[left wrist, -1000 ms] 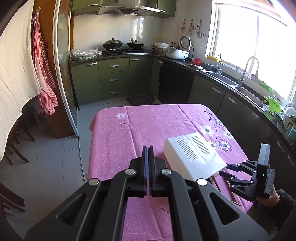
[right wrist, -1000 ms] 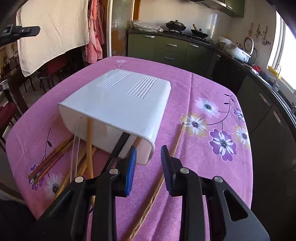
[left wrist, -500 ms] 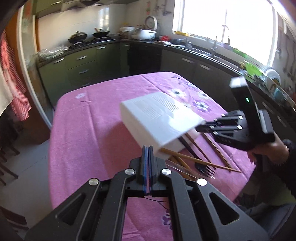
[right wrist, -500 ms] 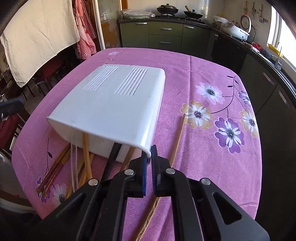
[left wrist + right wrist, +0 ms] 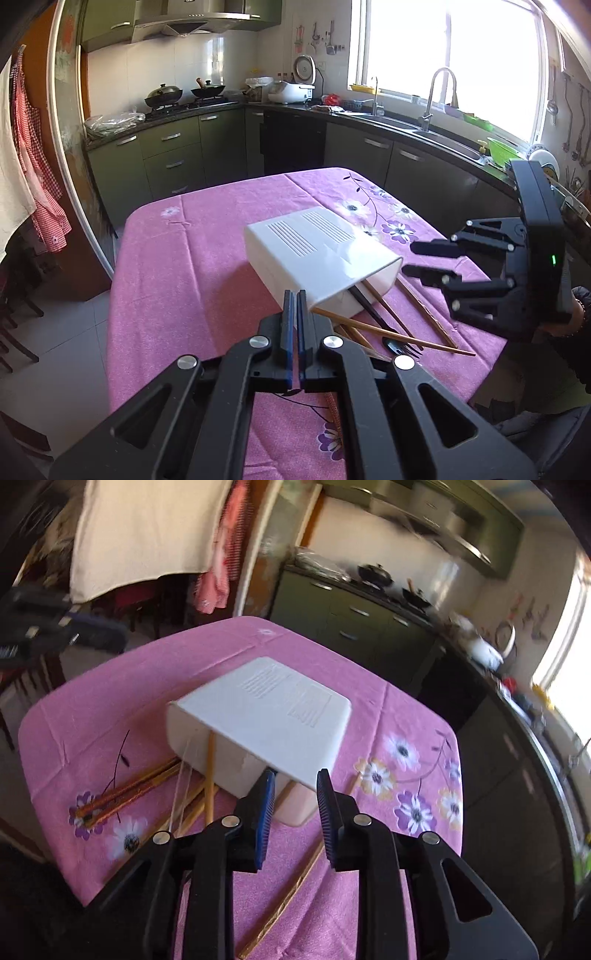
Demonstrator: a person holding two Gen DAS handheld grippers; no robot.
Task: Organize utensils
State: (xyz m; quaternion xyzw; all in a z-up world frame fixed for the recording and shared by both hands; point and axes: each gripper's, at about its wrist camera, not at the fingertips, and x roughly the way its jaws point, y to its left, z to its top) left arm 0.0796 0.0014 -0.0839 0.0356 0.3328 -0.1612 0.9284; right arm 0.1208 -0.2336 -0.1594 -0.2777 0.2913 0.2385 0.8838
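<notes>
Utensils spill from the mouth of a white rectangular plastic holder point(image 5: 317, 254) that lies on its side near the middle of the tabletop point(image 5: 184, 266), which is covered by a pink cloth printed with purple and white flowers. Landmark for everything else is this holder, its slotted broad face turned upward and its open end facing the near edge. Out of that opening run a black fork point(image 5: 384, 325), partly inside with its tines on the cloth, and several brown wooden chopsticks point(image 5: 391, 332) crossing one another just in front of the holder. From the right wrist view, 1 pale chopstick point(image 5: 209, 775) leans into the opening, 2 reddish-brown chopsticks point(image 5: 125, 794) lie on the cloth to the left of the holder, and another long chopstick point(image 5: 291, 890) lies apart on its right, passing under the right hand-held gripper point(image 5: 295, 812). That gripper is released, its blue-padded fingers spread wide just short of the holder's right front corner, touching nothing I can see. Clenched with its pads pressed together and nothing between them, the left hand-held gripper point(image 5: 294, 332) hangs above the cloth just left of the holder's open end.
</notes>
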